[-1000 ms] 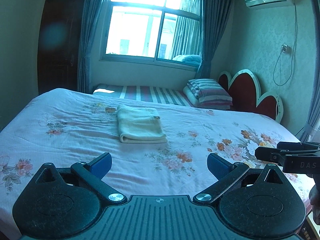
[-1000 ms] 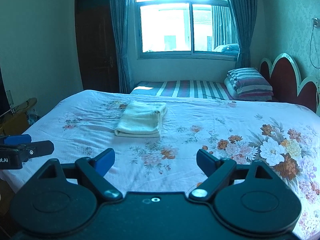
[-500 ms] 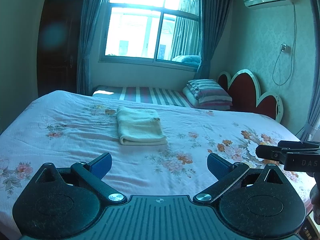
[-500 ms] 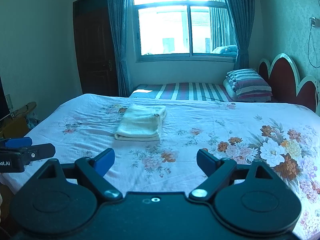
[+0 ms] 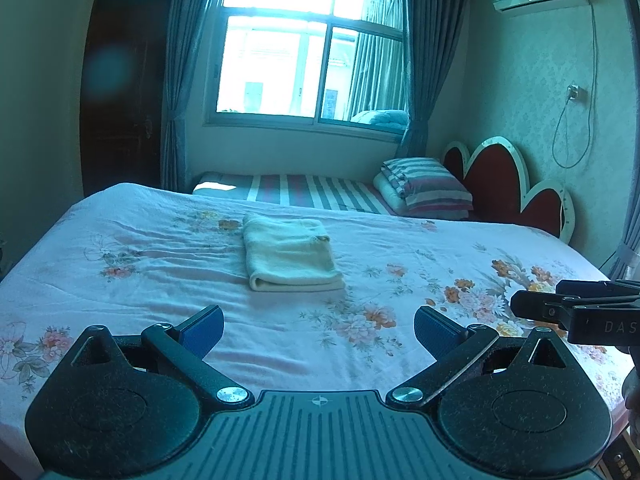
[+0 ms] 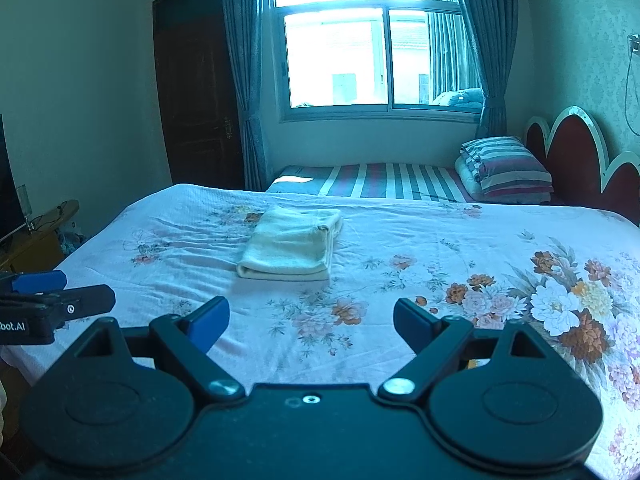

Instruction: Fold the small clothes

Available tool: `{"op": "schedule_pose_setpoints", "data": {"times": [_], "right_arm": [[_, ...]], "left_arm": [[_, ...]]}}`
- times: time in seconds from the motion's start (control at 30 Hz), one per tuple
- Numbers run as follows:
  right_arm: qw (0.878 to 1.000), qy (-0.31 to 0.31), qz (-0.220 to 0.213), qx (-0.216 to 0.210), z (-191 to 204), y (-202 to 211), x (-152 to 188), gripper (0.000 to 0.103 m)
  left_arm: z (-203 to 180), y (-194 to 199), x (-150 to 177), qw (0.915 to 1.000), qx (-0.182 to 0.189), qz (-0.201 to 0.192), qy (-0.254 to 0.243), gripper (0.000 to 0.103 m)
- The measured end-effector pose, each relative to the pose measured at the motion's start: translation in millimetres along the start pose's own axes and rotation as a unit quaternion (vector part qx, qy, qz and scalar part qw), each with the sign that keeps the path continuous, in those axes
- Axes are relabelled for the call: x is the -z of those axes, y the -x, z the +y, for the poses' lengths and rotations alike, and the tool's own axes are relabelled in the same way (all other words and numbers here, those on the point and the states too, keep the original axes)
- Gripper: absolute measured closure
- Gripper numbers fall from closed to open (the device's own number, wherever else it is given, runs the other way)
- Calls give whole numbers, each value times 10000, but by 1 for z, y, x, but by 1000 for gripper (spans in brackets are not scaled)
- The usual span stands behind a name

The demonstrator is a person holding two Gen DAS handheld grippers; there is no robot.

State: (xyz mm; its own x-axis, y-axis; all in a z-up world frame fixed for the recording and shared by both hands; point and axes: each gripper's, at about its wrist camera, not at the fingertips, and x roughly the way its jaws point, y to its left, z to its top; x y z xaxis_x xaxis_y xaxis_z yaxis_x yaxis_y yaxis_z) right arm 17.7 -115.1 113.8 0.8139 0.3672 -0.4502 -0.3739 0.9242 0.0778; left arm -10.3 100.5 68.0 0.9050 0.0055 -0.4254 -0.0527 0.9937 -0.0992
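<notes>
Over the last second both views are drifting back slightly: the folded cream garment [image 5: 290,254] is sitting a little farther off on the floral bed [image 5: 120,280], otherwise unchanged in shape. Left claw [image 5: 319,330] and right claw [image 6: 311,322] are hanging spread and empty, well apart from the cloth. Judging by this, the fold is looking complete and the claws are retreating.
</notes>
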Motion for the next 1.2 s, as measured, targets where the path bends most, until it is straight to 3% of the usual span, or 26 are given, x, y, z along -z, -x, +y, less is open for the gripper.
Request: {"op": "schedule_pose_setpoints", "data": {"times": [1.2], "right_arm": [[10000, 11, -31, -59, 1, -3, -3, 14]], "left_arm": [[0, 3, -9, 9998, -92, -104, -112, 2]]}}
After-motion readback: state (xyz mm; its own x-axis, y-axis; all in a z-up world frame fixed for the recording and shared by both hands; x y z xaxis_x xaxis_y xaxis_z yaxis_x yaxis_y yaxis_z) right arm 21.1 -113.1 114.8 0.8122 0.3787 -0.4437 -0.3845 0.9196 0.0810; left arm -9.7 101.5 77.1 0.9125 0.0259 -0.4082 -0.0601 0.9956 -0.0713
